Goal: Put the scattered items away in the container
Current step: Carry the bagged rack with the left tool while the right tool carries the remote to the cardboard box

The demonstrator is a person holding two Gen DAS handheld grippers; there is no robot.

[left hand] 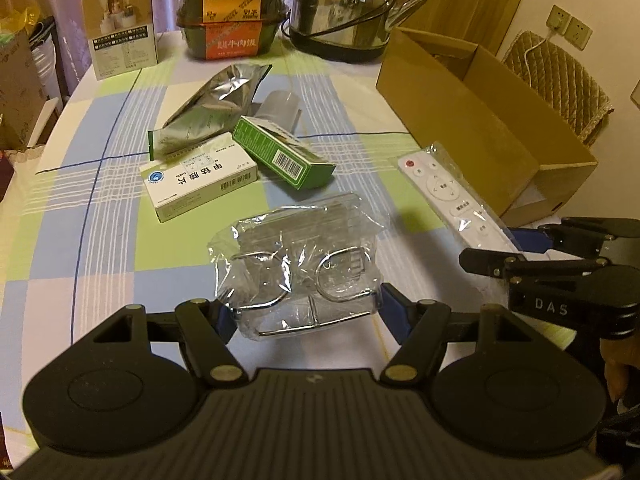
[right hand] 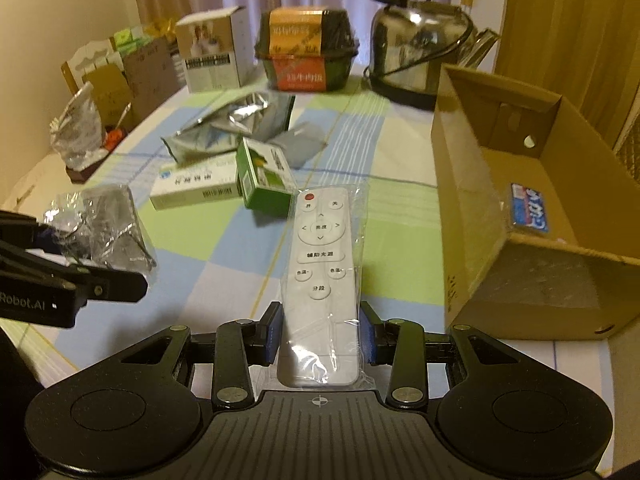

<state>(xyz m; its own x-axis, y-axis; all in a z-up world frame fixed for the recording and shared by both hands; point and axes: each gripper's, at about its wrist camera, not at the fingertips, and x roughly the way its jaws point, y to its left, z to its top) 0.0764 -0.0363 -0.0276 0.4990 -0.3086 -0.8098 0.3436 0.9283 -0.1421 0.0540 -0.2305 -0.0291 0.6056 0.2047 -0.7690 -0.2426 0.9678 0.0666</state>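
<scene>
Near the surface's (left hand: 100,240) front edge, the left gripper (left hand: 304,316) grasps a bagged wire rack (left hand: 296,264); the right gripper (right hand: 320,336) clamps a bagged white remote (right hand: 320,280) beside the cardboard box (right hand: 472,216).

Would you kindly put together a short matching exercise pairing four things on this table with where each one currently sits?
Things:
1. white remote in a clear sleeve
2. bagged wire rack
3. steel kettle
4. blue packet

Places:
A. inside the cardboard box
B. between the right gripper fingers
C. at the far end of the table, beside the black meal tub
D. between the left gripper fingers

Pairs: 1-B, 2-D, 3-C, 4-A
</scene>
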